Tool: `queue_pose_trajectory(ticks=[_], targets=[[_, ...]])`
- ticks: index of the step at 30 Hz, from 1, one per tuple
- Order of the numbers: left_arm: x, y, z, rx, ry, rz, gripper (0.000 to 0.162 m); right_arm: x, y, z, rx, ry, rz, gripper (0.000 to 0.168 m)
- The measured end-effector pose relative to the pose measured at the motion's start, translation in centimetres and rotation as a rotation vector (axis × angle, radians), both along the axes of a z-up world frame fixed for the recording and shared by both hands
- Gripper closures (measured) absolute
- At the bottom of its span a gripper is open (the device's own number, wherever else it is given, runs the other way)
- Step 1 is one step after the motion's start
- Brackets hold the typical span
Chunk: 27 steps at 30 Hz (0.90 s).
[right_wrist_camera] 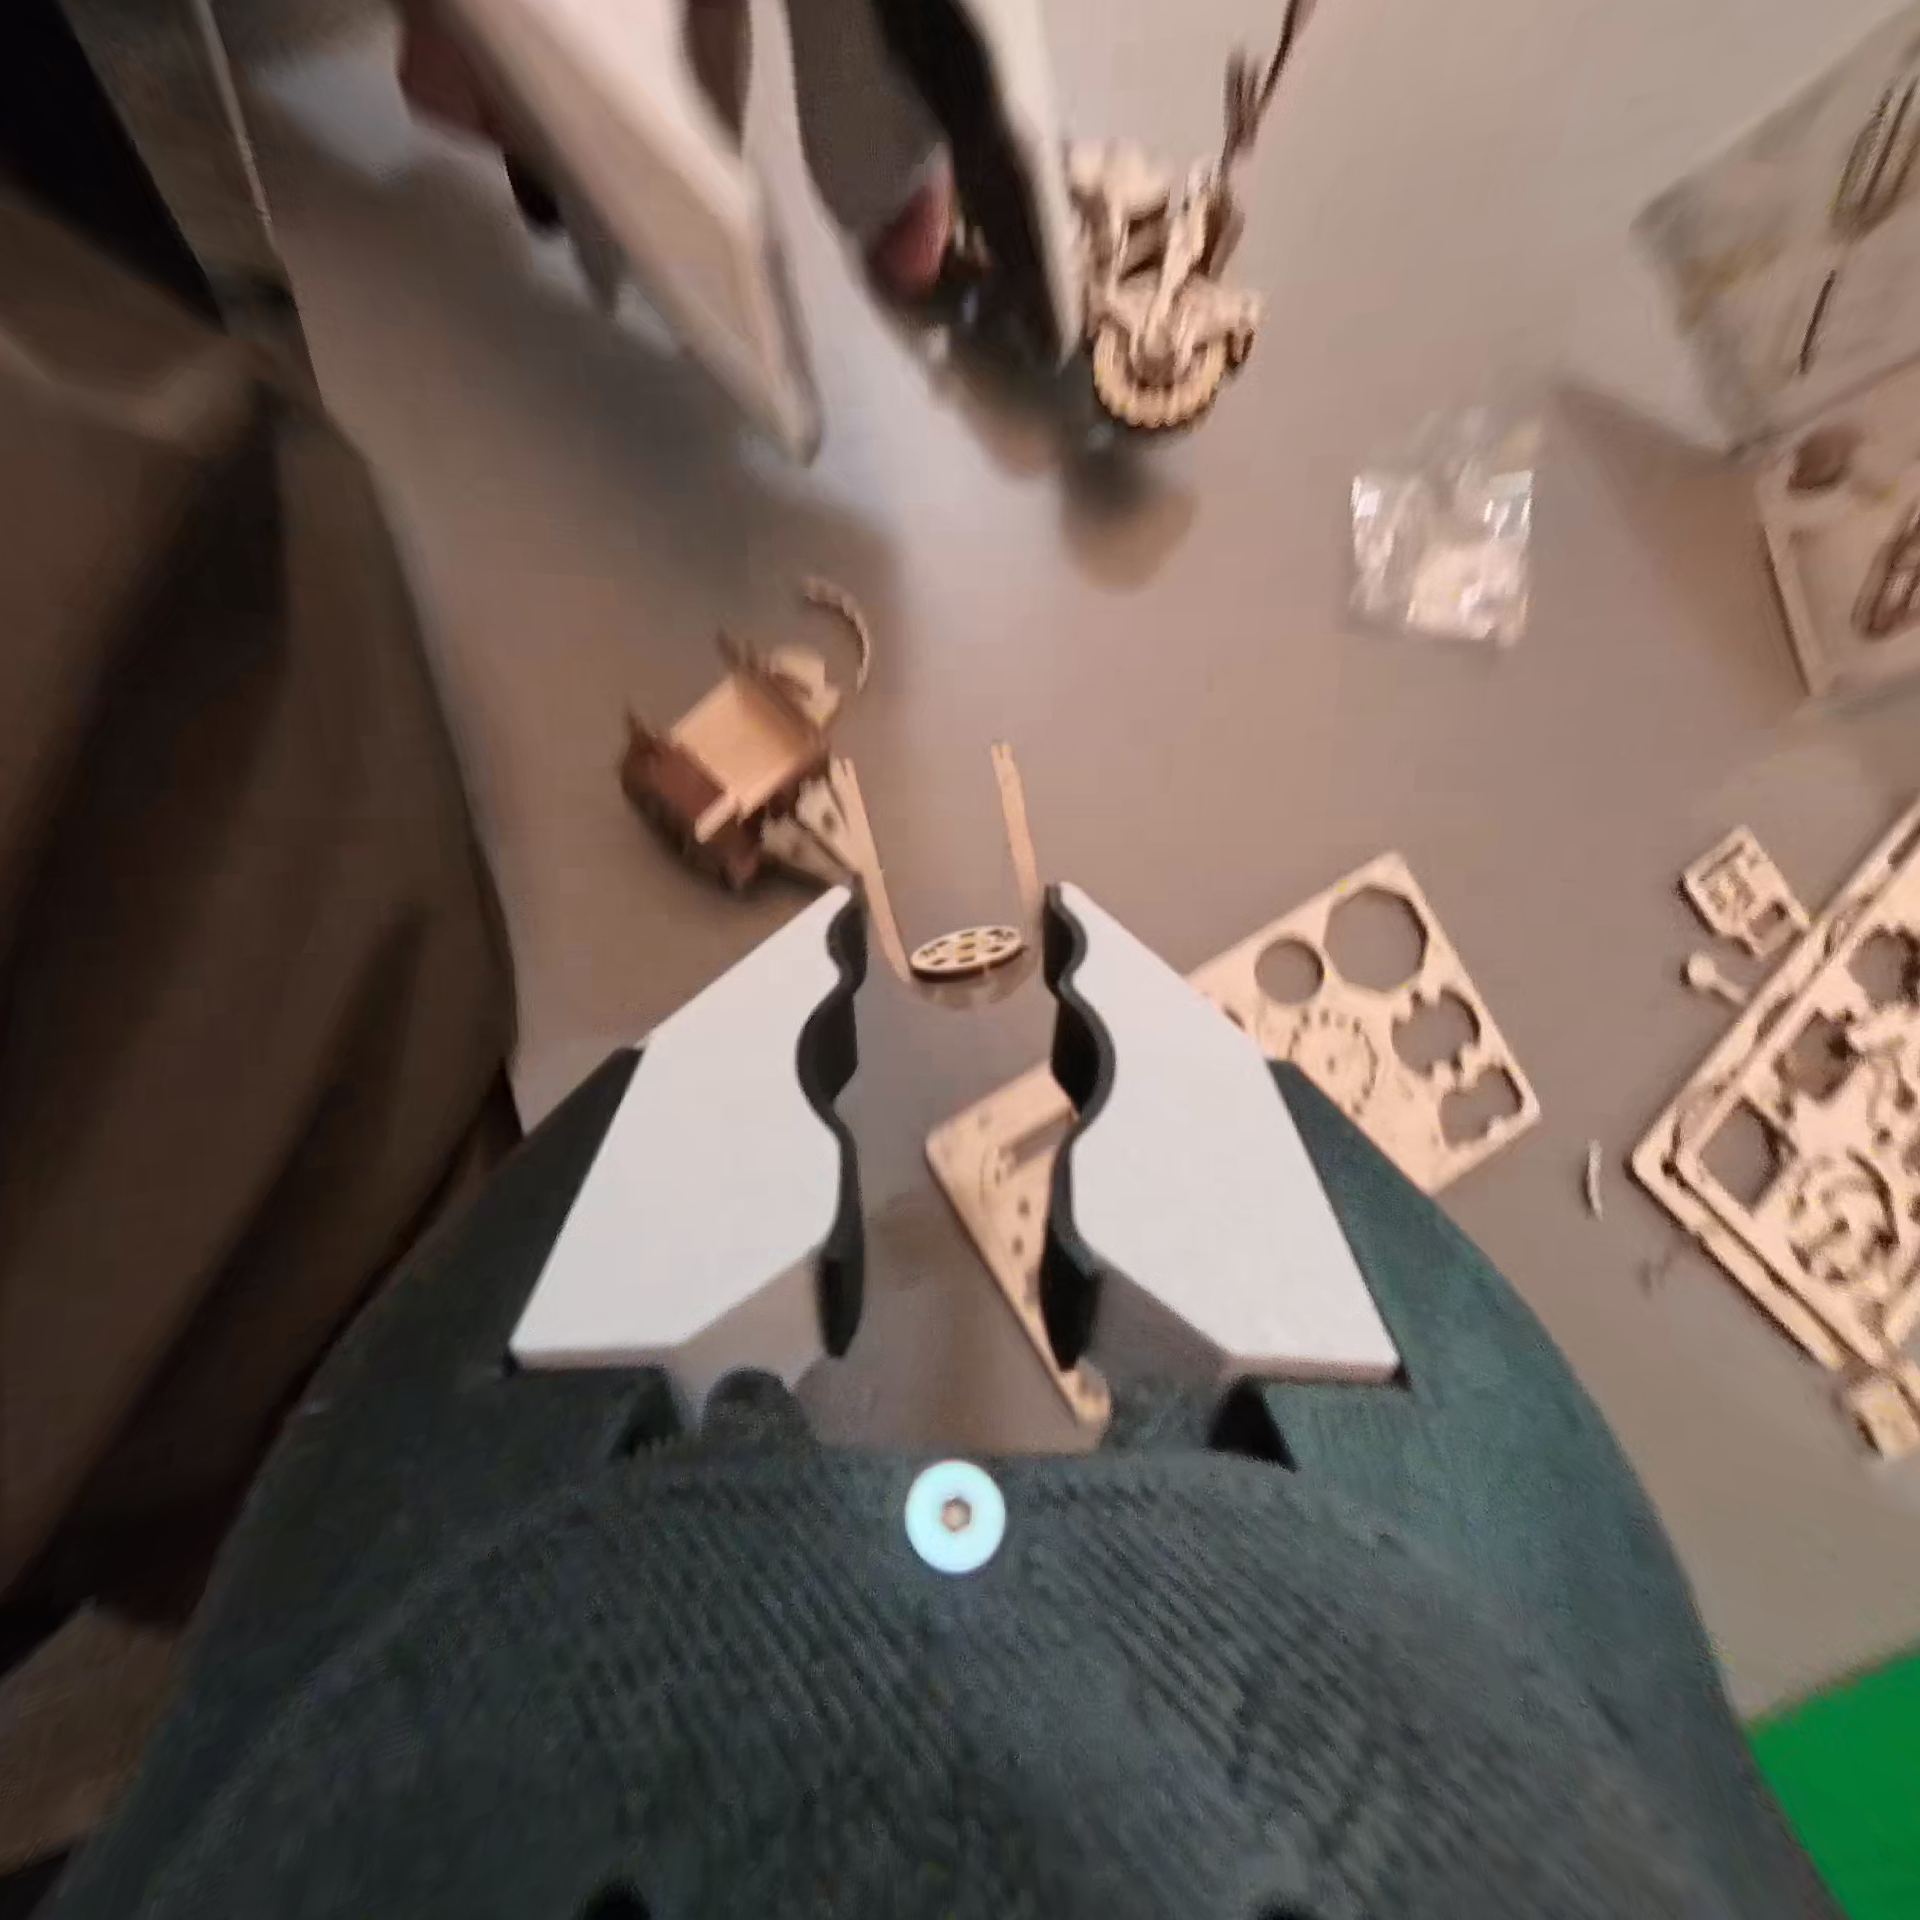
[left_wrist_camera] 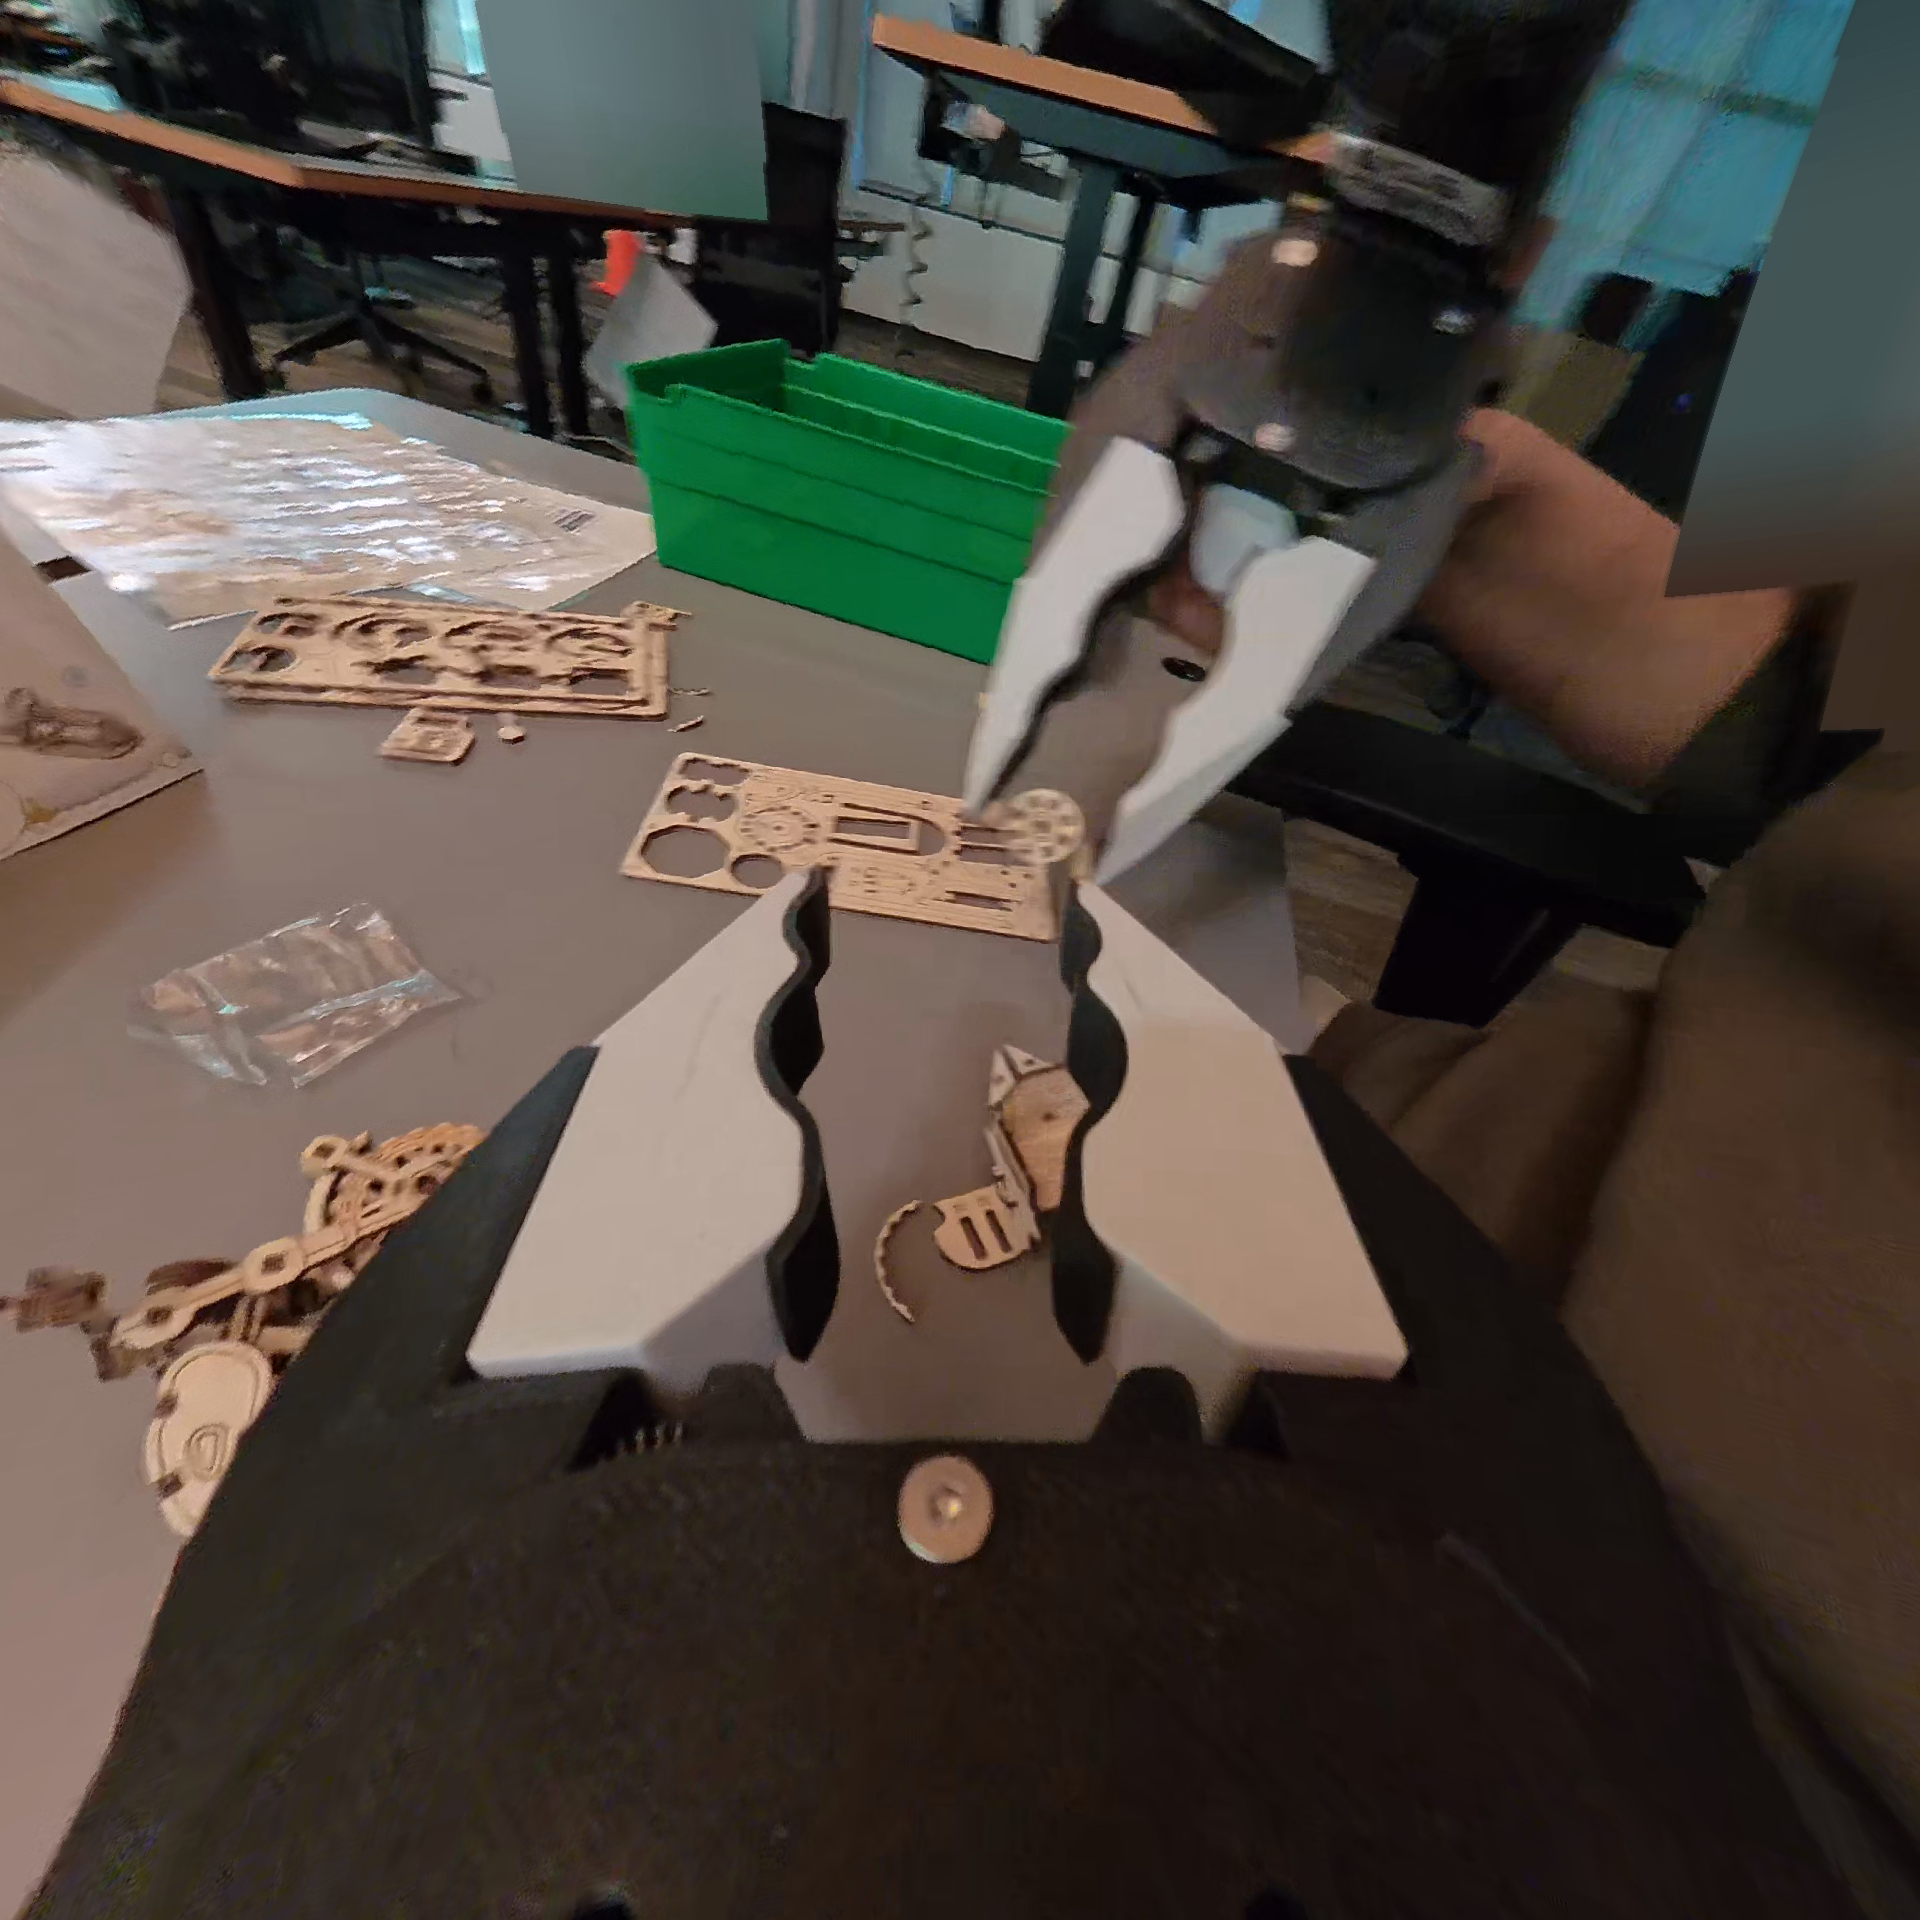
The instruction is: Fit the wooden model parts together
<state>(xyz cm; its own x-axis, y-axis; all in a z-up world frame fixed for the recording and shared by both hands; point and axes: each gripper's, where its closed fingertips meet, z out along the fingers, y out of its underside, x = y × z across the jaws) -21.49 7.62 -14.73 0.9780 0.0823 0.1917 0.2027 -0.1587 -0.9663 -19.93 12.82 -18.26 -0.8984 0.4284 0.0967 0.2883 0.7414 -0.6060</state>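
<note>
On the grey surface (right_wrist_camera: 1299, 644), a round wooden disc (right_wrist_camera: 964, 951) lies flat between the fingertips of the right claw (right_wrist_camera: 954, 920). Both claws gape empty; left claw (left_wrist_camera: 940, 899). The green bin (left_wrist_camera: 831, 488) looks empty.

Wood, plastic and a smooth table

Near the shiny green plastic bin (left_wrist_camera: 842, 488), the wooden sheet (left_wrist_camera: 852, 852) looks pale and matt; the crinkly clear bag (left_wrist_camera: 291, 987) shines on the smooth grey table (left_wrist_camera: 416, 831).
</note>
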Motion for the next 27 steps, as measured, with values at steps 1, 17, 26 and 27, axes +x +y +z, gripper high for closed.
queue_pose_trajectory(ticks=[1,17,26,27], targets=[[0.9,-0.1,0.1,0.0,0.022,-0.05,0.108,-0.5,-1.0,0.2,-0.052,-0.005,0.007,0.136],[4.2,-0.2,-2.4,-0.127,0.068,-0.233,0.111,2.3,-5.7,-0.7,-0.315,-0.149,0.163,0.136],[5.1,0.1,-2.3,-0.118,0.067,-0.27,0.13,3.0,-5.9,-0.8,-0.315,-0.151,0.188,0.136],[5.1,0.1,-2.3,-0.116,0.069,-0.268,0.13,3.0,-6.0,-0.8,-0.316,-0.149,0.187,0.136]])
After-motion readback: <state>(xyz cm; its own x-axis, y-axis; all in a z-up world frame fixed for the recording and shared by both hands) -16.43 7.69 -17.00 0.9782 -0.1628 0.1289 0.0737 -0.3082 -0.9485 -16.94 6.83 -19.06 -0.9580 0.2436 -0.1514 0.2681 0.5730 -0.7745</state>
